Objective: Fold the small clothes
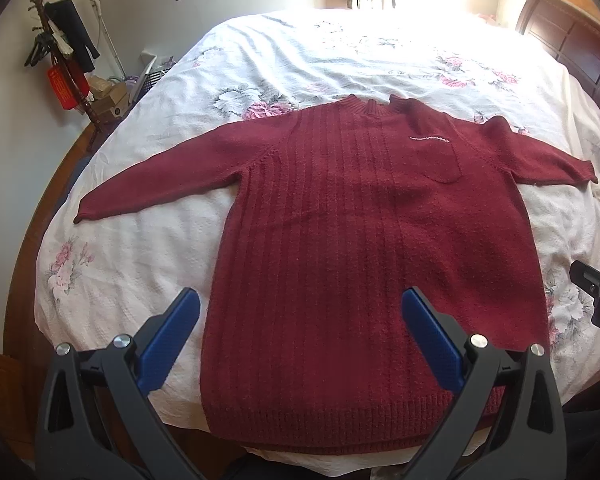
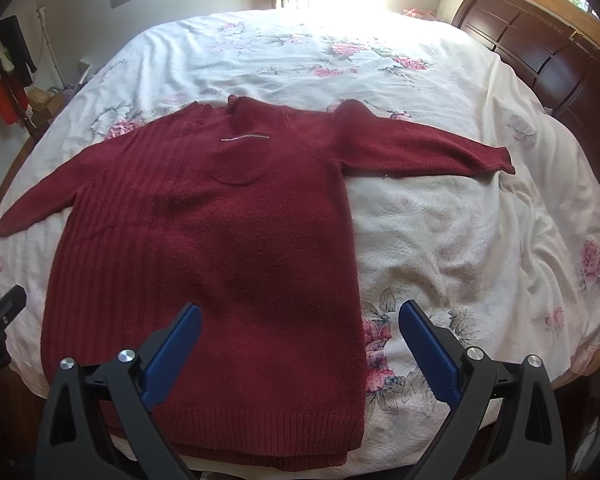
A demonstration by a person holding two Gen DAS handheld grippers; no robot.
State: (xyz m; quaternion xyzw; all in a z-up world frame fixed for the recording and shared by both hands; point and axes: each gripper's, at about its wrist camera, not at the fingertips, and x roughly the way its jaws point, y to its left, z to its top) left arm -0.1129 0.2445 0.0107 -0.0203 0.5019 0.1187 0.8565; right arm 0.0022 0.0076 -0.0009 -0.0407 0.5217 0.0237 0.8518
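Bed under a floral quilt fills my view. Sweater, dark red, lies flat on it, front up, both sleeves spread, hem at the near edge. My left gripper hangs wide open above the hem, holding nothing. My right gripper is just as open, empty, over the sweater's right edge.

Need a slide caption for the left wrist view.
Open left gripper above the hem of a flat maroon sweater on a floral bedspread.
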